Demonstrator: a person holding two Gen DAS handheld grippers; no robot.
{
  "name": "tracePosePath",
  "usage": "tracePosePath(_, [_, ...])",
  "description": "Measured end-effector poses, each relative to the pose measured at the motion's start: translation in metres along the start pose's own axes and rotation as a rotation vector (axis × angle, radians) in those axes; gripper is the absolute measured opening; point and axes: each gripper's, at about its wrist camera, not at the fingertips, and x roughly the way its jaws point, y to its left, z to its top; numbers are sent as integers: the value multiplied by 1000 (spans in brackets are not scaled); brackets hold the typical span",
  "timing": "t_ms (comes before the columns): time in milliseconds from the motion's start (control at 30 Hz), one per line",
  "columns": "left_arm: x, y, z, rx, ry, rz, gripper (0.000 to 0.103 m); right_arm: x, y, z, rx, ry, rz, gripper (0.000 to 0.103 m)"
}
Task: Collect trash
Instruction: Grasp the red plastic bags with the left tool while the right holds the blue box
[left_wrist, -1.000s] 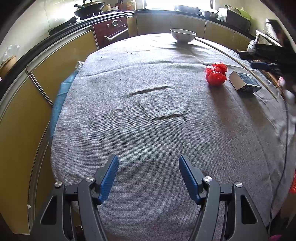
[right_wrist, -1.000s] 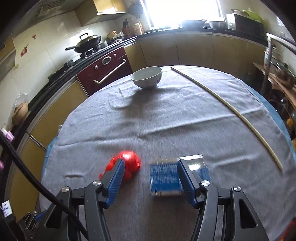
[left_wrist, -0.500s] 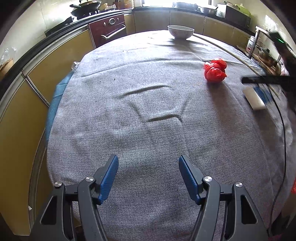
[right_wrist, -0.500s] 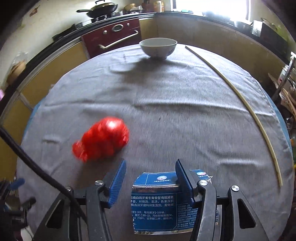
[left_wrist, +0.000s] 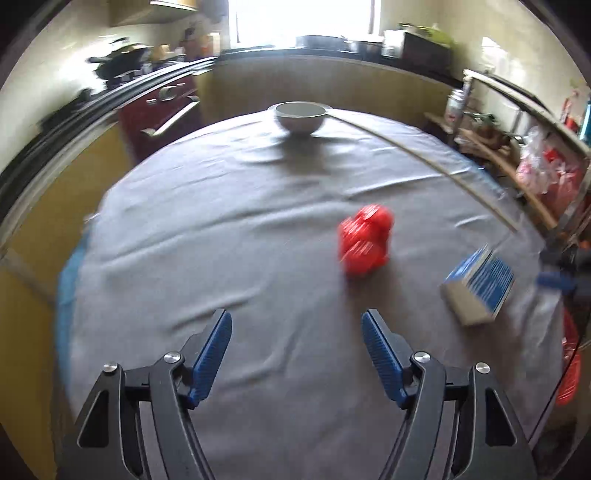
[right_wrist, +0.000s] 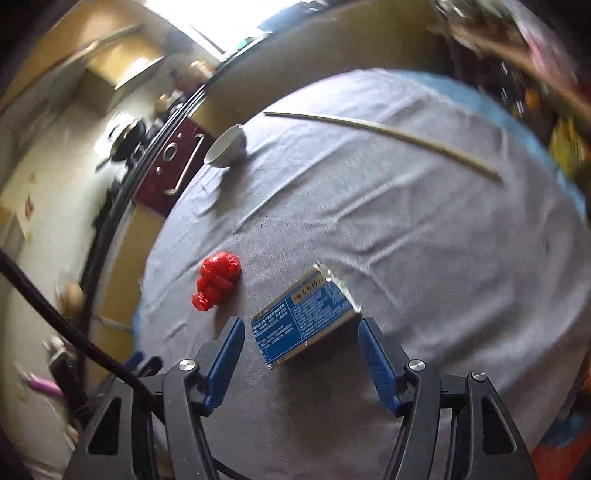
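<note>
Wrinkled grey tablecloth (right_wrist: 424, 236), crumpled red bag (right_wrist: 216, 284), rectangular blue box (right_wrist: 304, 317)

Left black two-finger handheld gripper (left_wrist: 296, 341): matte black angular frame with triangular cut-outs in each side arm; four round silver screw heads (left_wrist: 172, 357) across the top of the linkage; two blue ribbed rubber finger pads (left_wrist: 214, 347), long and tapering to the tip.

Right black two-finger handheld gripper (right_wrist: 300, 350): same build, black skeletal frame with triangular openings, silver round screws (right_wrist: 415, 365) at the pivots, blue ridged finger pads (right_wrist: 373, 350). A thick black braided cable (right_wrist: 70, 336) runs diagonally in from the left edge to its frame.
</note>
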Motion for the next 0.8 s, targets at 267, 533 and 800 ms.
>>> tracePosePath(267, [63, -31, 43, 39, 89, -96, 74, 38, -19, -5, 235, 69, 64, 68])
tracePosePath(533, [77, -24, 46, -6, 71, -167, 74, 72, 14, 20, 177, 92, -97, 68])
tracePosePath(800, [81, -12, 37, -22, 75, -227, 35, 108, 62, 32, -25, 137, -290, 68])
